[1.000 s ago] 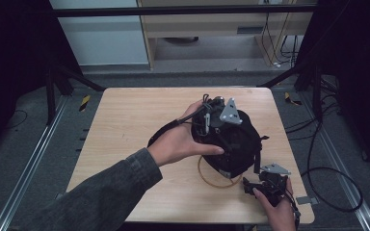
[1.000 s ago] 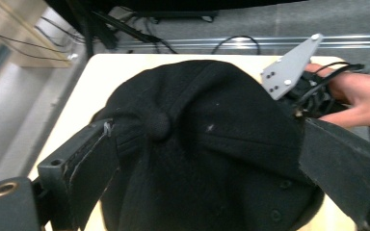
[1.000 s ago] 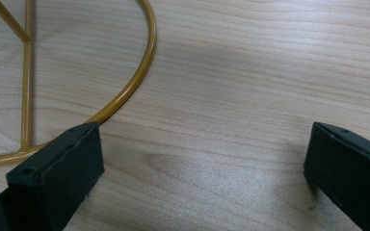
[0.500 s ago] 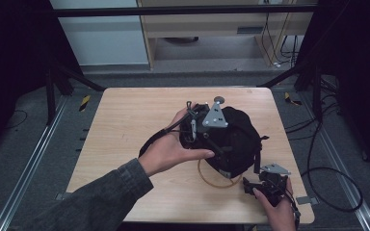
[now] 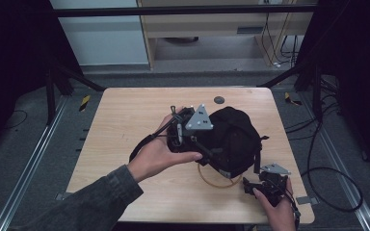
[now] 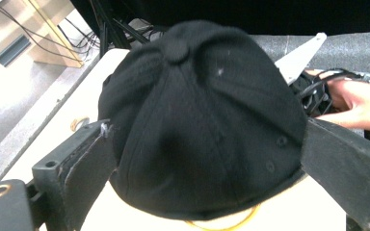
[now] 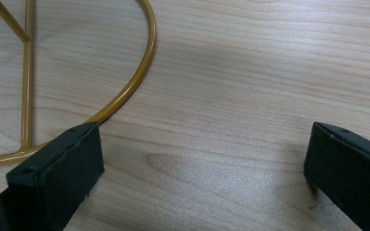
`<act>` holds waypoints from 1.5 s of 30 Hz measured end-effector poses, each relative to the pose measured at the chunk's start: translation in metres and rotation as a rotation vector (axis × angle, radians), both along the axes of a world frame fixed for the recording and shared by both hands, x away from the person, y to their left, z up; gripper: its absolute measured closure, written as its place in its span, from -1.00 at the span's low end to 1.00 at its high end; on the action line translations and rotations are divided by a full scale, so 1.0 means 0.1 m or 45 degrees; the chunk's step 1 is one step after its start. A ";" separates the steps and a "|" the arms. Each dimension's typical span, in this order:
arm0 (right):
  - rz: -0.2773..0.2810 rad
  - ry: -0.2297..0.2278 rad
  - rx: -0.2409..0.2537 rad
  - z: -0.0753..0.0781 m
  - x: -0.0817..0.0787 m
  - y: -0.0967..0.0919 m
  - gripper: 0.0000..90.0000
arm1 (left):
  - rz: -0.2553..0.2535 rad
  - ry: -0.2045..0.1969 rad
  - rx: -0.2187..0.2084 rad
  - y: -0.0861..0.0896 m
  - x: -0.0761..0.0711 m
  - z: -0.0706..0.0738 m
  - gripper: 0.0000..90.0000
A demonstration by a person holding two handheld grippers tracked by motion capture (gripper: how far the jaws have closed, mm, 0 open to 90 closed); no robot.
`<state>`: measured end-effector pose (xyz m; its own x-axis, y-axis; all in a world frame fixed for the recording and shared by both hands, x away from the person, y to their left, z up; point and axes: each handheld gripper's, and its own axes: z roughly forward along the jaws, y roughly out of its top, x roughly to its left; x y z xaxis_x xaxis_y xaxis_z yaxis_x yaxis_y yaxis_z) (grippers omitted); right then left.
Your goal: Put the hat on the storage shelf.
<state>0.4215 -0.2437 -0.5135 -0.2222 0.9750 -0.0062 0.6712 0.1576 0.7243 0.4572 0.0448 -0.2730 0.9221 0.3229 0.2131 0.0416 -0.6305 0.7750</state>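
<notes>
Left gripper (image 5: 185, 132), jaws spread wide, flanks a black cap (image 5: 233, 139) sitting on a gold wire stand (image 5: 215, 179) at mid-table (image 5: 125, 120); right gripper (image 5: 265, 185), jaws apart and empty, rests just beside the stand's ring.

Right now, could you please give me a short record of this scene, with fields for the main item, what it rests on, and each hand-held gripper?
main item: black cap, crown facing the left gripper view
under it: gold wire ring stand, partly covered by the cap
surface: wooden table
left hand-held gripper: jaws wide open, one on each side of the cap
right hand-held gripper: jaws open, low over bare wood beside the ring
right hand: at the table's near right corner
</notes>
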 end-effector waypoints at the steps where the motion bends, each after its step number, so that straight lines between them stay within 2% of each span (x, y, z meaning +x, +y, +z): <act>1: 0.000 0.000 0.000 0.00 0.00 0.00 -0.99 | 0.003 0.005 -0.004 0.03 -0.01 -0.01 -0.89; 7: -0.003 0.001 0.006 0.00 0.00 0.00 -0.99 | 0.014 0.032 -0.013 0.21 -0.05 -0.10 -0.90; 10: -0.003 0.001 0.006 0.00 0.00 0.00 -0.99 | 0.003 0.070 -0.056 0.29 -0.07 -0.16 -0.90; 14: -0.003 0.001 0.006 0.00 0.00 0.00 -0.99 | -0.002 0.076 -0.073 0.37 -0.13 -0.26 -0.91; 16: -0.003 0.001 0.006 0.00 0.00 0.00 -0.99 | 0.003 0.064 -0.050 0.42 -0.14 -0.33 -0.91; 18: -0.002 0.001 0.006 0.00 0.00 0.00 -0.99 | 0.013 0.080 -0.052 0.50 -0.15 -0.40 -0.91; 21: -0.003 0.001 0.006 0.00 0.00 0.00 -0.99 | 0.031 0.070 -0.045 0.60 -0.15 -0.49 -0.91; 26: -0.002 0.000 0.006 0.00 0.00 0.00 -0.99 | 0.062 0.087 -0.020 0.76 -0.13 -0.68 -0.90; 32: -0.003 0.001 0.006 0.00 0.00 0.00 -0.99 | 0.127 0.085 0.029 0.94 -0.04 -1.01 -0.90; 36: -0.003 0.001 0.006 0.00 0.00 0.00 -0.99 | 0.155 0.099 0.063 1.01 -0.01 -1.21 -0.89; 39: -0.003 0.001 0.006 0.00 0.00 0.00 -0.99 | 0.166 0.081 0.107 1.04 0.00 -1.33 -0.89; 45: -0.003 0.001 0.006 0.00 0.00 0.00 -0.99 | 0.183 0.097 0.141 1.12 0.00 -1.48 -0.89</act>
